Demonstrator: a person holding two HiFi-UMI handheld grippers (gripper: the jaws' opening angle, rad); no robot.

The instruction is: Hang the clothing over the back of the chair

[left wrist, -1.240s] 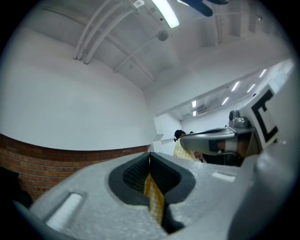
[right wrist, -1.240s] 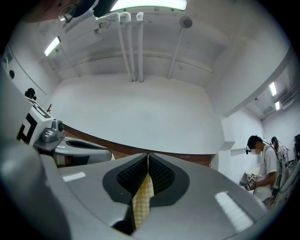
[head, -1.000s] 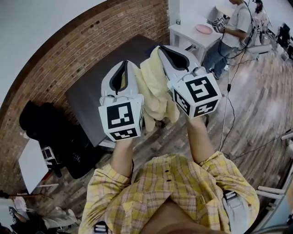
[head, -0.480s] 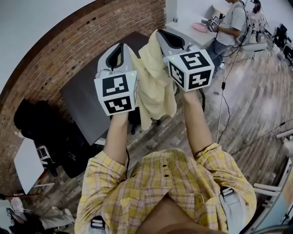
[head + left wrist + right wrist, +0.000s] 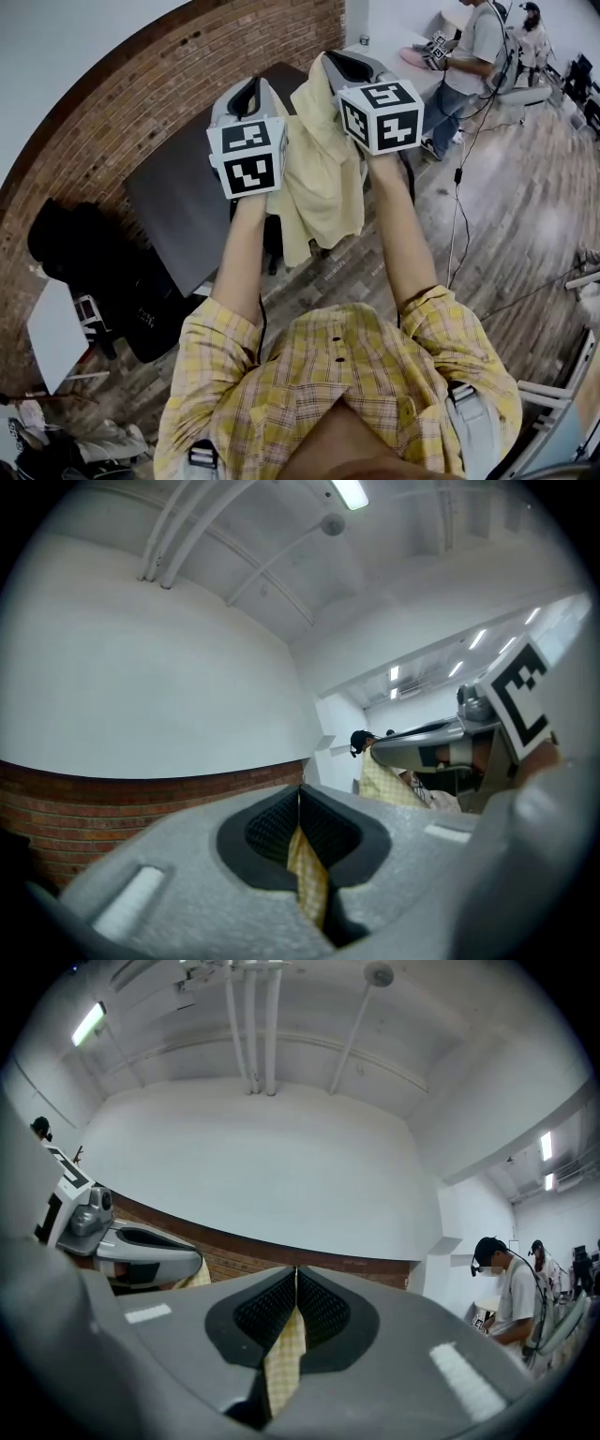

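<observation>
A pale yellow checked garment (image 5: 323, 183) hangs between my two grippers, held up level above the floor. My left gripper (image 5: 249, 91) is shut on one edge of it; a strip of the cloth (image 5: 307, 878) runs out from between its pads (image 5: 272, 832). My right gripper (image 5: 332, 62) is shut on the other edge, with the same cloth (image 5: 284, 1363) pinched between its pads (image 5: 323, 1309). Below the hanging cloth a dark piece of the chair (image 5: 273, 242) shows beside the dark grey table (image 5: 183, 202); the rest of it is hidden.
A curved brick wall (image 5: 141, 103) runs behind the table. Black bags (image 5: 84, 258) lie at the left. A person (image 5: 478, 52) stands at a white table (image 5: 375, 52) at the back right, and cables (image 5: 459, 197) trail over the wooden floor.
Both grippers have moved forward together, up the head view toward the dark table, carrying the garment with them. Their grips have not changed.
</observation>
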